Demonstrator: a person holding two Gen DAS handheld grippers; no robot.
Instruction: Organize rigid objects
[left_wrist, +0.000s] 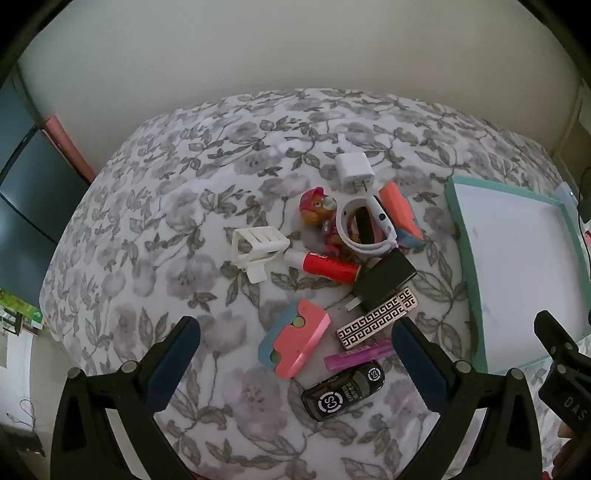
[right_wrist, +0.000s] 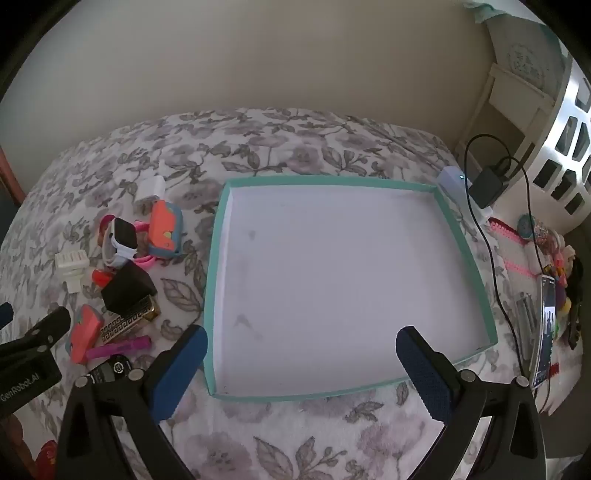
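A pile of small rigid objects lies on the floral bedspread: a white clip (left_wrist: 258, 251), a red tube (left_wrist: 328, 266), a black charger (left_wrist: 384, 282), a patterned bar (left_wrist: 376, 321), a pink-and-blue toy (left_wrist: 295, 341), a purple tube (left_wrist: 358, 356), a black toy car (left_wrist: 343, 395), a pup figure (left_wrist: 317, 206), a white watch (left_wrist: 364, 225) and a white charger (left_wrist: 352, 170). A shallow teal-rimmed tray (right_wrist: 465, 254) with a white floor stands empty to their right. My left gripper (left_wrist: 295, 354) is open above the pile's near side. My right gripper (right_wrist: 301, 365) is open over the tray's near edge.
The pile also shows at the left of the right wrist view (right_wrist: 125, 280). Right of the tray lie a black cable with adapter (right_wrist: 487, 184), a phone (right_wrist: 545, 325) and colourful trinkets (right_wrist: 554, 251). A pale wall stands behind the bed.
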